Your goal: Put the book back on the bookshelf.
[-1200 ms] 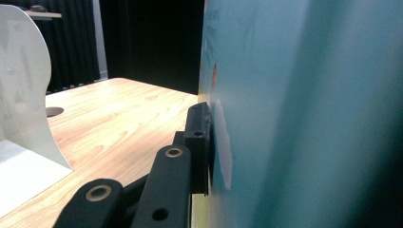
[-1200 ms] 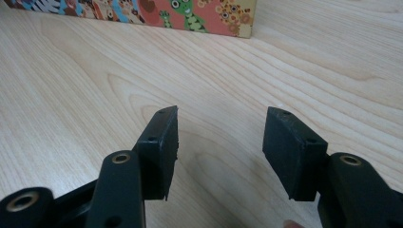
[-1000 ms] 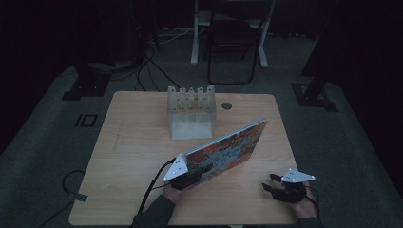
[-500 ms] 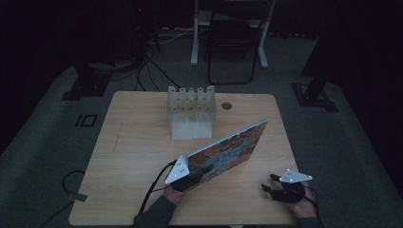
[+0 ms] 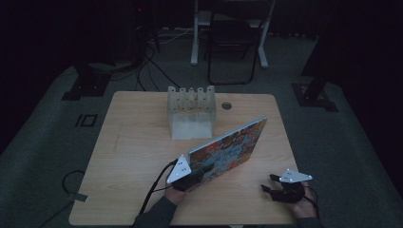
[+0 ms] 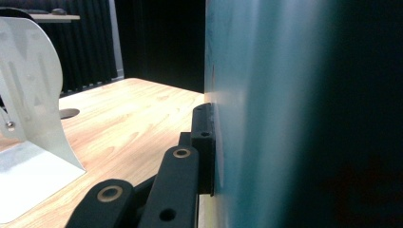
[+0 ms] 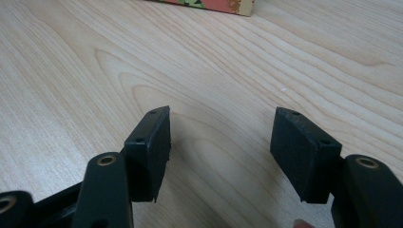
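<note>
Wooden table (image 5: 142, 156): one book (image 5: 228, 145), one rack (image 5: 191, 111).

1. The table (image 5: 138, 156) under both grippers looks like light wood or a wood-look laminate, smooth and matt, with wavy grain plain beneath the right gripper (image 7: 221, 152).
2. The right gripper's jaws are matt black plastic with slightly grainy faces; brass-coloured metal rivets sit at their joints.
3. The left gripper (image 6: 209, 147) has the same matt black plastic and brassy rivets.
4. The book (image 5: 228, 147) pressed against its pad shows a smooth, faintly sheeny teal cover there; from above the cover is colourful printed board.
5. The rack (image 5: 191, 111) beyond the left gripper looks like translucent white plastic, frosted.
6. The three-cornered plates look like pale matt metal.
</note>
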### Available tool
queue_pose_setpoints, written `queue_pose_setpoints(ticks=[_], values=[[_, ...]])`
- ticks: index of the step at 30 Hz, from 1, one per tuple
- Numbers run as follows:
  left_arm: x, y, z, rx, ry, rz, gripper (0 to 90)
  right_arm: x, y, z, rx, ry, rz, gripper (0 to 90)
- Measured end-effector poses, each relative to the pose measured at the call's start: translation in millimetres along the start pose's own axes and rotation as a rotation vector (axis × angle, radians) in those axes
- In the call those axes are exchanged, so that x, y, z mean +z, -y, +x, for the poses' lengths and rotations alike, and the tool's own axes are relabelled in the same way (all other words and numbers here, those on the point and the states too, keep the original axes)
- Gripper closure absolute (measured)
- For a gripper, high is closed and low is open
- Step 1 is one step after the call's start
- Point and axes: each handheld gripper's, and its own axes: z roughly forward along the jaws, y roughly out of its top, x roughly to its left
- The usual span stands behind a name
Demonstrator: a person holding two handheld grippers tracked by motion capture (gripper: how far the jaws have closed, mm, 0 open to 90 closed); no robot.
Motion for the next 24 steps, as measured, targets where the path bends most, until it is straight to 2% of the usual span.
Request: queue_pose_setpoints(ticks=[3,12,24], values=[[-0.3,-1.2,1.4,-0.014,-0.003,-0.001,81.1,0.0,0.0,0.2,-0.002,-0.003,0.001,37.7],[-3.8,-5.4,1.4,-0.017,-0.007,0.0,81.2,0.6,-0.3,0.3,0.003,0.001,0.006,32.7],[-7.4,-11.2,-0.4,0.008,-0.011,0.011,81.2,1.0,-0.5,0.8,0.002,-0.002,0.008,30.7]])
